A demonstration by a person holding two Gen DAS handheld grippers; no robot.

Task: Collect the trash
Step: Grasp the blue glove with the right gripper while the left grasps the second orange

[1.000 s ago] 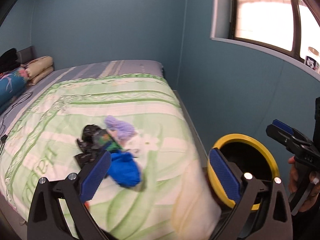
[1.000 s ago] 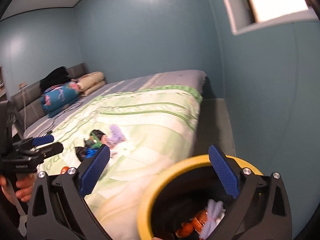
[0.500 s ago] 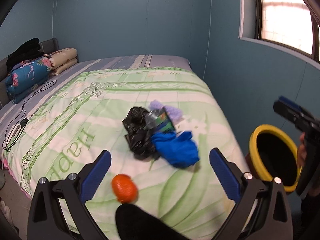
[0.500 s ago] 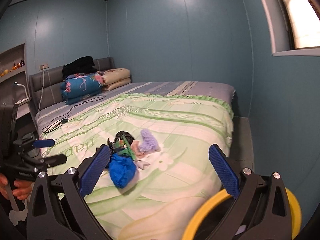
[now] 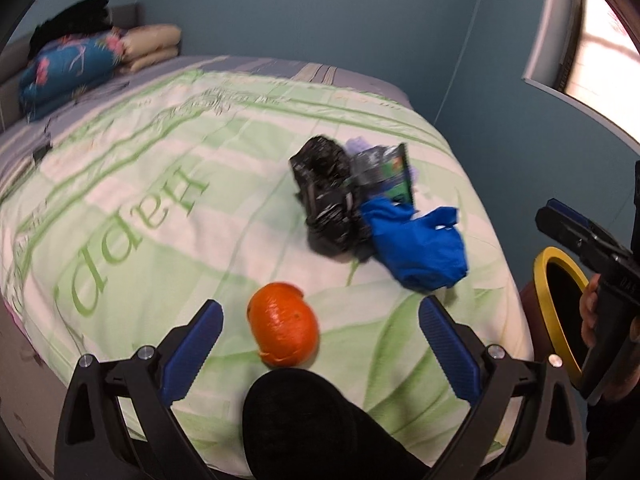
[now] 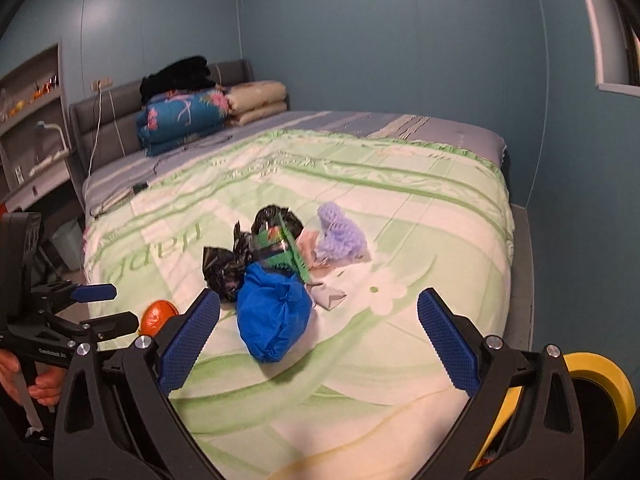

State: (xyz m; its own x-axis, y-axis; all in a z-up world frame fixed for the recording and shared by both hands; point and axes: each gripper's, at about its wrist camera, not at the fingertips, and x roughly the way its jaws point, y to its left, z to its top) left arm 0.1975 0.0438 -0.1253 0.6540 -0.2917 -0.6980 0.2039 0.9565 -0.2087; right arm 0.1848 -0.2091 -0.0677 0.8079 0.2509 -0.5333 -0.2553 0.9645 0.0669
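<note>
Change: both views have swung from the bin (image 5: 560, 312) back to the bed (image 6: 400, 184).
Left gripper (image 5: 320, 344): spread wide, empty, lined up on the peel (image 5: 284, 324).
Right gripper (image 6: 318, 332): agape, empty, near the blue bag (image 6: 272, 316).
Trash: piled mid-bed; peel apart, possibly a whole orange.
Meaning: next pickup starting.

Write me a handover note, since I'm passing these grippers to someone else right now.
Left gripper: open, empty, aimed at the orange peel near the bed's edge.
Right gripper: open, empty, facing the blue bag.
Also on the quilt: black bag, green wrapper, purple wad.
Yellow-rimmed bin: beside the bed; contents not visible.
Left: bin everything above.
</note>
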